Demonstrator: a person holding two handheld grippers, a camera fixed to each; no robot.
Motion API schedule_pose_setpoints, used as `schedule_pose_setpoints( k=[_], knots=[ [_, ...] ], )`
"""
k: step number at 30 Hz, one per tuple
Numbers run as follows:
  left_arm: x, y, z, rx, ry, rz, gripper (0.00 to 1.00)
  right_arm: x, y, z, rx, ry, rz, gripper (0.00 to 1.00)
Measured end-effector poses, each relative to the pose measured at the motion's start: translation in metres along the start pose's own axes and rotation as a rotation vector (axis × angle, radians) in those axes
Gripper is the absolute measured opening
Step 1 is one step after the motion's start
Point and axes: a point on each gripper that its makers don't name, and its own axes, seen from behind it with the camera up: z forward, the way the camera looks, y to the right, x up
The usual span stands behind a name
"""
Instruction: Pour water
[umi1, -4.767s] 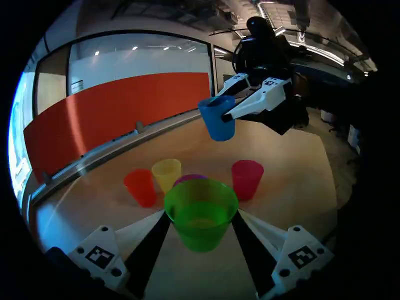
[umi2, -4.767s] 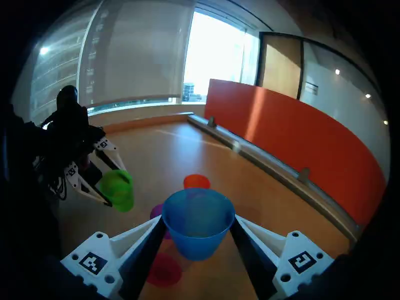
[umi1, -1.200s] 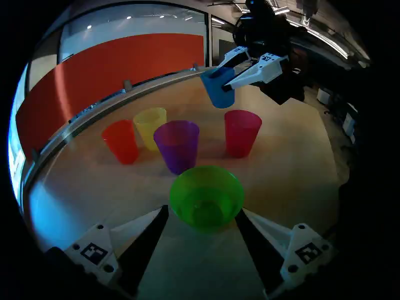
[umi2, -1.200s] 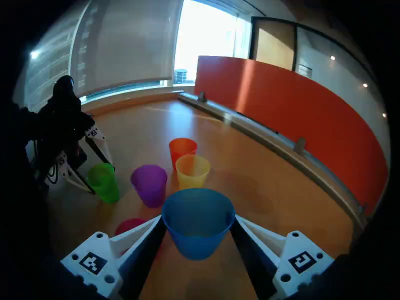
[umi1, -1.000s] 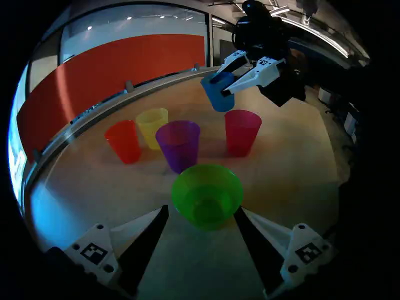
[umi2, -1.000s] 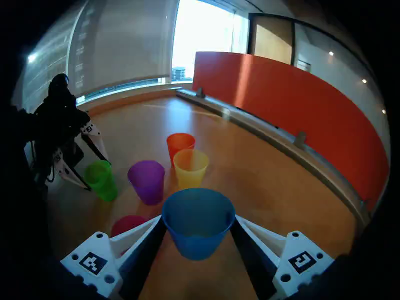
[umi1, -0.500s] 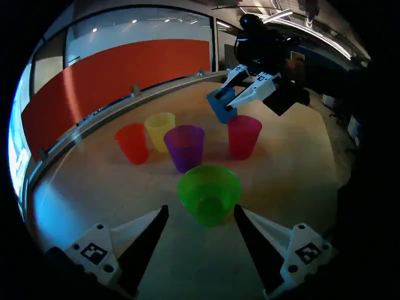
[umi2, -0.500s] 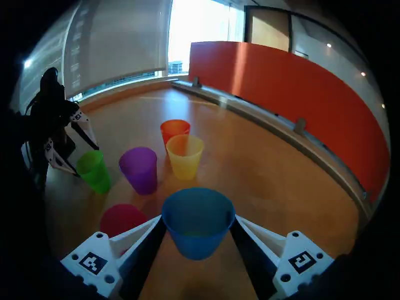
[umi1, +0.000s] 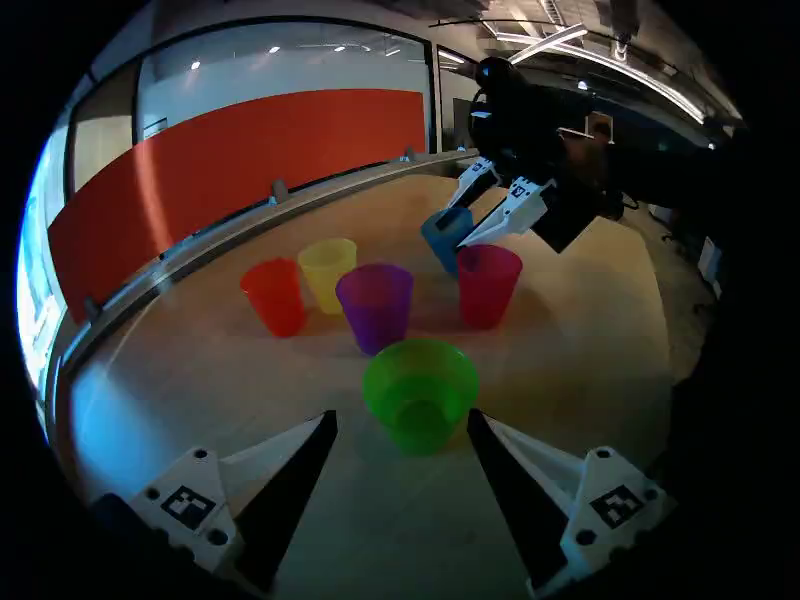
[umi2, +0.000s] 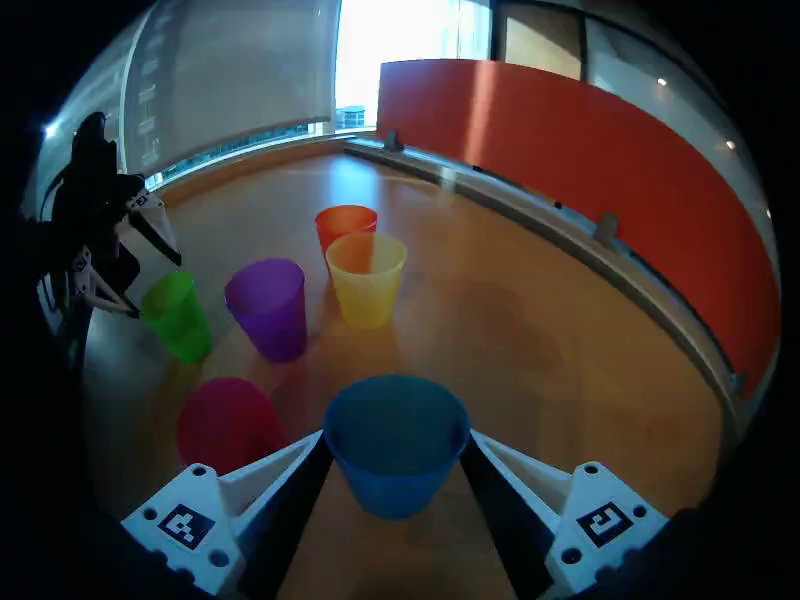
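Right gripper view: right gripper (umi2: 396, 436) clamped on blue cup (umi2: 396, 485), low, just beside pink cup (umi2: 228, 425).
Left gripper (umi1: 400, 413): spread, green cup (umi1: 420, 393) standing free.
Risk: nudging pink cup over; tilting, spilling water.

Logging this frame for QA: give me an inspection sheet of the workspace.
Surface: wooden table, carrying the cups.
Job's things: green cup standing on the table; blue cup held; purple cup, pink cup, yellow cup and orange cup upright in a cluster; water not discernible.
Clutter: nothing seen.
Grippers: left gripper open, green cup just ahead of its fingers; right gripper shut on blue cup.
Cables: nothing seen.
Surroundings: red wall panel, bright window.
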Motion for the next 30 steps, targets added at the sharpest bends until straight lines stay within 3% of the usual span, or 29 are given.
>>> schedule_pose_setpoints(
  k=[30],
  knots=[
    [0.008, 0.005, -0.007, -0.004, 0.02, 0.008, 0.97, -0.02, -0.001, -0.013, -0.001, -0.039, 0.011, 0.9]
  ],
)
